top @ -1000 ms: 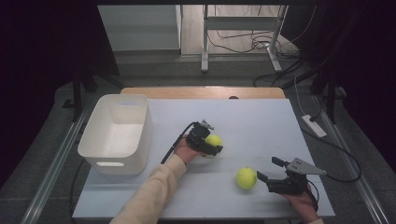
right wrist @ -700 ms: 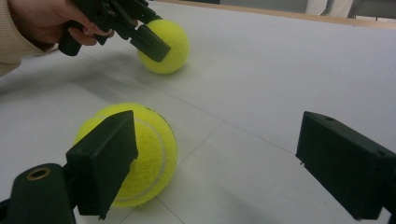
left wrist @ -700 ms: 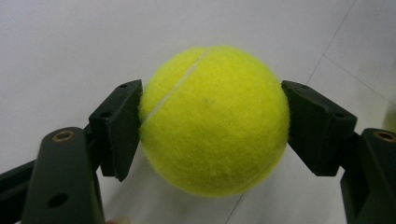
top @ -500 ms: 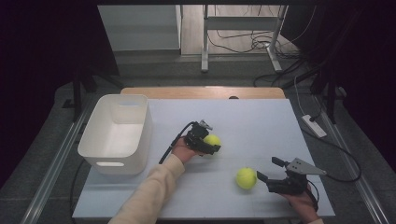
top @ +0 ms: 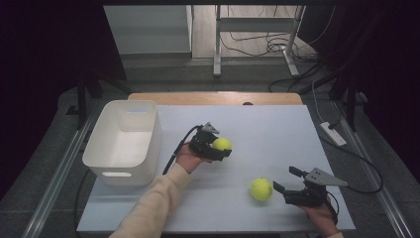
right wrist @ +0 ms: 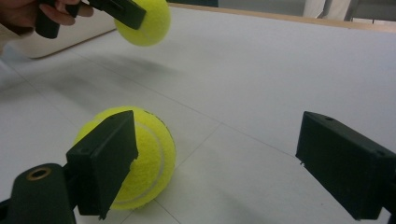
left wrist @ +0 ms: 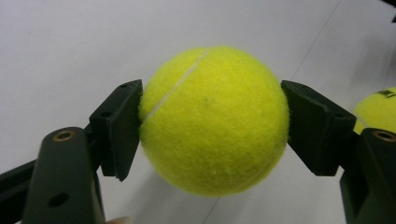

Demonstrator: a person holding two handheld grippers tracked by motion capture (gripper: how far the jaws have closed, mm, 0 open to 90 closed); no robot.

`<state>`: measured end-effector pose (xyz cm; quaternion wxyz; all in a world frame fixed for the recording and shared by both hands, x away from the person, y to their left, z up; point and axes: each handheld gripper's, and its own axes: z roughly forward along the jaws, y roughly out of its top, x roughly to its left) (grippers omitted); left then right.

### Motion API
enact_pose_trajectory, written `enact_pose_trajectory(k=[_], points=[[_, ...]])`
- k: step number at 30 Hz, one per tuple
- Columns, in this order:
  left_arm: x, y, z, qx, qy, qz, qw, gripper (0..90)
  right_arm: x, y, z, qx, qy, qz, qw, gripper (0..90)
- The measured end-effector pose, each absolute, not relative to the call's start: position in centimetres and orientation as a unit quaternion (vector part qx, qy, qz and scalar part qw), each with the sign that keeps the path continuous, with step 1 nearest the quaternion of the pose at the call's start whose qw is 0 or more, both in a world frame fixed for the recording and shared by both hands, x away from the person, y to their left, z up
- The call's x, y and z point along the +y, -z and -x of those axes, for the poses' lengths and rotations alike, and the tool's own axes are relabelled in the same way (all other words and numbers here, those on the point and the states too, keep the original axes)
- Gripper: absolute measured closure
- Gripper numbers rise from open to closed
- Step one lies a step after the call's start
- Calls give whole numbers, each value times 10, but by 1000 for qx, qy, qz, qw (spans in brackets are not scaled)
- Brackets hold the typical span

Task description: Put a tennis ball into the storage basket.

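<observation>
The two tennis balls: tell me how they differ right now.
The held ball is clamped between the left gripper jaws; the loose ball lies free, just ahead of the open right gripper. The held ball hangs above the table, casting a shadow; the loose ball rests on it. The held ball is nearer the white bin. Both are yellow-green and fuzzy.
</observation>
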<state>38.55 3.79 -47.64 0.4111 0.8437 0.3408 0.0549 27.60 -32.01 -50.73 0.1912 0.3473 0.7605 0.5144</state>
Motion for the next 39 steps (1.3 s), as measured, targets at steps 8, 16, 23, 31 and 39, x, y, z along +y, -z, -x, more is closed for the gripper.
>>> enact_pose_trajectory(k=[8, 16, 23, 31, 39], points=[[46, 466, -378, 337, -67, -836, 428, 263, -320, 507, -276, 760, -515, -347, 193, 125], [51, 457, -373, 331, -78, -832, 439, 264, -320, 507, -276, 760, -514, -347, 193, 126], [56, 451, -370, 332, -85, -824, 450, 264, -320, 507, -276, 761, -513, -346, 194, 126], [64, 440, -366, 331, -89, -813, 470, 264, -320, 507, -276, 760, -513, -348, 195, 129], [66, 427, -361, 322, -99, -809, 482, 264, -320, 507, -276, 760, -513, -348, 196, 129]])
